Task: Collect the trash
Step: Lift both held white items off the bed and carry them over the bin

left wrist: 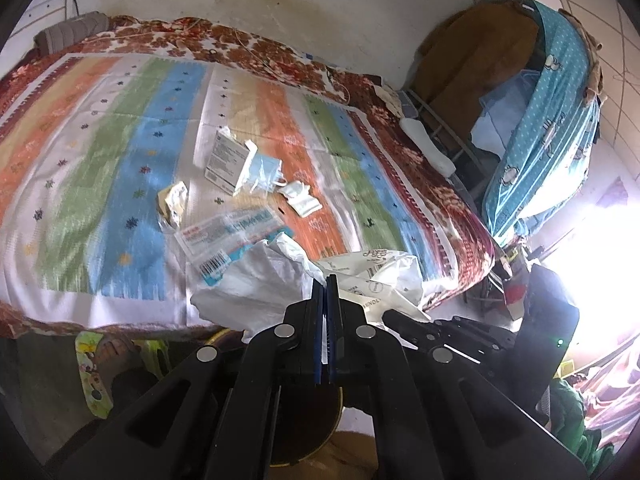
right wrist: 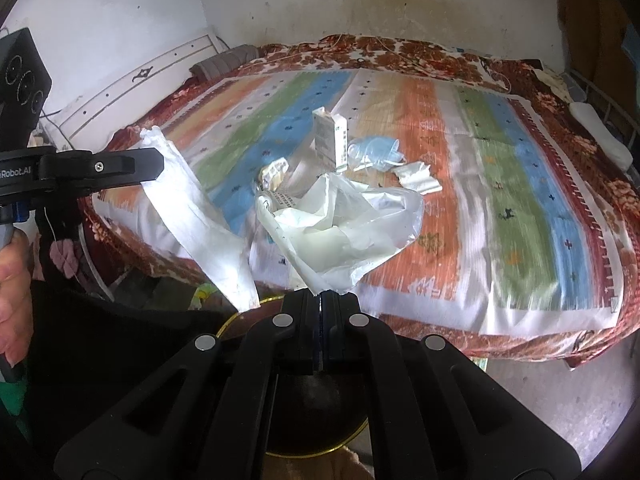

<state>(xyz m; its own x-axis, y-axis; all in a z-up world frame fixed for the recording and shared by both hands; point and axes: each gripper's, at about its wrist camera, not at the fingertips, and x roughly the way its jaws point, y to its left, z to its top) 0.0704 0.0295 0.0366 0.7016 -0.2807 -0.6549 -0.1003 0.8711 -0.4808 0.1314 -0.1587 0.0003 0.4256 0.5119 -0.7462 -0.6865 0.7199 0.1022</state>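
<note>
A white plastic bag (left wrist: 260, 276) hangs over the near edge of the bed, stretched between both grippers. My left gripper (left wrist: 326, 280) is shut on one edge of it; from the right wrist it shows at the left (right wrist: 160, 166), pinching a long strip of the bag (right wrist: 192, 216). My right gripper (right wrist: 320, 294) is shut on the other edge of the bag (right wrist: 340, 220). Trash lies on the striped mat beyond: a white box (right wrist: 330, 140), a blue wad in clear plastic (right wrist: 376, 150), crumpled white paper (right wrist: 416, 178), a small yellowish wrapper (right wrist: 274, 172) and a clear barcode wrapper (left wrist: 228, 236).
The bed carries a striped mat (right wrist: 500, 200) over a floral blanket (right wrist: 420, 52). A round black bin with a gold rim (right wrist: 308, 408) sits below the grippers. A rack draped in blue cloth (left wrist: 540, 120) stands beside the bed. A person's hand (right wrist: 12, 280) grips the left handle.
</note>
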